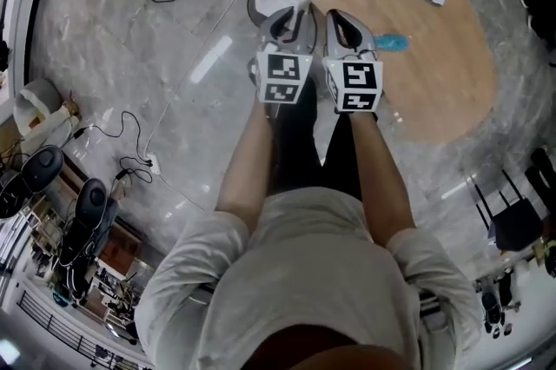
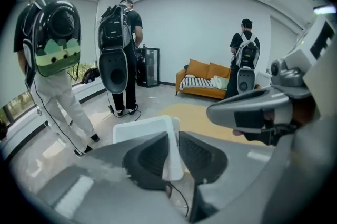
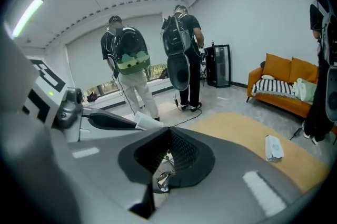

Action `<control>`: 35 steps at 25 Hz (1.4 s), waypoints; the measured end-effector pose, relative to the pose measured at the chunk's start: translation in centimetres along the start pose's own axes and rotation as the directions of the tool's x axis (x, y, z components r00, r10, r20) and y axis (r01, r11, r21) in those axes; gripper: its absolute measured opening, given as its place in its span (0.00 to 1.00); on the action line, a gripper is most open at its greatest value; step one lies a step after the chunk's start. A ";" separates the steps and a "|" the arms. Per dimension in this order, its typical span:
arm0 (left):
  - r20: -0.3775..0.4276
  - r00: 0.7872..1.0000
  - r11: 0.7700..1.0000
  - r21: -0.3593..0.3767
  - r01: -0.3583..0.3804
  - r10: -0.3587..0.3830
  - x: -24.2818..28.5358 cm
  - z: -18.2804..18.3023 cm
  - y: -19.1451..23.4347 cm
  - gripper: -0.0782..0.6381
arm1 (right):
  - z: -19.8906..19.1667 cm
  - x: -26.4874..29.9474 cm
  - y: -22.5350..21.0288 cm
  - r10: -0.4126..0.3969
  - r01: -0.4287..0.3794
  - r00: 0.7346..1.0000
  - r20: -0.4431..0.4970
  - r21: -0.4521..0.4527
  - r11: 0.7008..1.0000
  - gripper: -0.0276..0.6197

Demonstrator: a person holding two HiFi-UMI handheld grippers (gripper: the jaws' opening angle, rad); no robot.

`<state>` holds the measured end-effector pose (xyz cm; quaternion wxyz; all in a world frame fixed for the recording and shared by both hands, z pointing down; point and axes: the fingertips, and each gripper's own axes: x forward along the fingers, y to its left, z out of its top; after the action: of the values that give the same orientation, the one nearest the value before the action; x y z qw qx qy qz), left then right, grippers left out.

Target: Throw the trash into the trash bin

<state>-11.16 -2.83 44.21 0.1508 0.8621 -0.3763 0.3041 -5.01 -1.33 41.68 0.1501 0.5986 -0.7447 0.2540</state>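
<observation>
Between the left gripper's (image 2: 173, 136) jaws, clamped flat: a white sheet (image 2: 142, 131), sticking out forward past the tips, long edge running along the jaws. Close on its right, the right gripper (image 3: 169, 136), jaws pressed together, perhaps nipping a shiny scrap (image 3: 159, 181). Just below the sheet, what may be the bin (image 1: 257, 5); nearer the left.

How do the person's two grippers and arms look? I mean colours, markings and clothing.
Both the left gripper and the right gripper have smooth grey bodies; their tongs carry black ribbed pads. Each bears a white cube with black square markers. The person wears a light short-sleeved shirt.
</observation>
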 end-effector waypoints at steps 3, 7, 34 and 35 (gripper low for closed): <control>-0.023 0.999 1.000 -0.001 0.027 -0.027 0.2 -1.7 1.9 0.23 | -0.4 1.7 1.5 -0.007 0.007 1.000 -0.026 -0.006 1.000 0.05; -0.045 0.998 0.999 0.004 0.050 -0.049 1.1 -4.4 3.5 0.23 | -2.2 3.6 2.8 -0.011 0.010 0.998 -0.066 -0.025 1.000 0.05; -0.127 0.990 0.971 -0.238 0.034 -0.066 17.0 -25.8 7.6 0.23 | -16.5 17.1 2.4 0.110 -0.118 0.984 -0.142 -0.052 0.992 0.05; -0.132 0.989 0.969 -0.243 0.037 -0.071 17.6 -26.4 7.8 0.23 | -16.7 17.5 2.3 0.107 -0.115 0.984 -0.140 -0.049 0.992 0.05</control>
<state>-18.42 -4.96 76.01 0.2883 0.8239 -0.3754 0.3118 -12.78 -5.89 64.20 0.2038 0.5325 -0.7719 0.2812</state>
